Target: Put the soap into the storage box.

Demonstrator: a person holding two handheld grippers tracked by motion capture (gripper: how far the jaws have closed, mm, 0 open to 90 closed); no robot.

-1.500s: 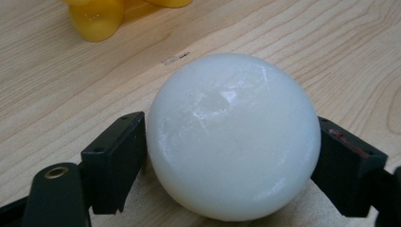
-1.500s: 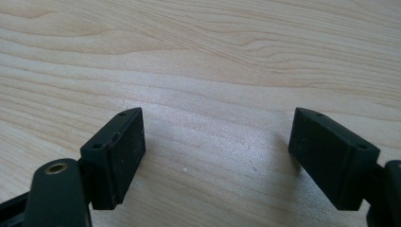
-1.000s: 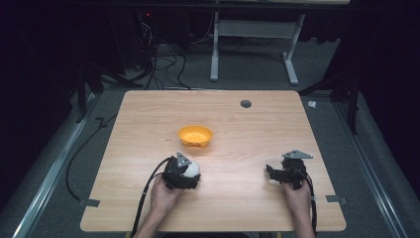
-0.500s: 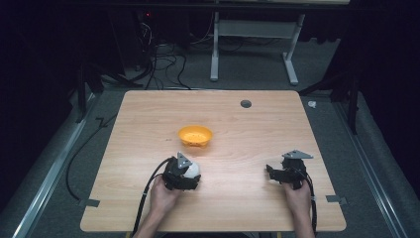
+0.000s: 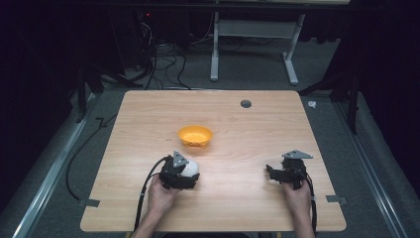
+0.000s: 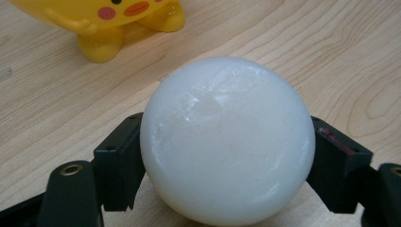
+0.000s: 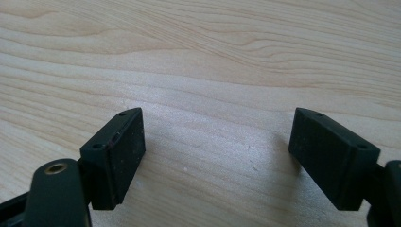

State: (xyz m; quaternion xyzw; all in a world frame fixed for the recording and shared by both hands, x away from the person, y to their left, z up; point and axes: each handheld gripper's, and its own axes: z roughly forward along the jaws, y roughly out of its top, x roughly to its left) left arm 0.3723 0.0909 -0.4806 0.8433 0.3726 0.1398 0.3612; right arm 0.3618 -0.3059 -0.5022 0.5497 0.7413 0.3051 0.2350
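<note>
**Ball in my left jaws, bowl straight ahead**

My left gripper [image 5: 182,171] pinches the white ball [image 6: 227,142] near the bench's front edge; the yellow bowl [image 5: 195,135] lies just beyond it, toward the centre. My right gripper [image 5: 283,173] rests with jaws spread, farther away.

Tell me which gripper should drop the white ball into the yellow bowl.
Left. The left gripper already clamps the smooth white ball, close to the yellow bowl. The right gripper is open, farther off.
</note>
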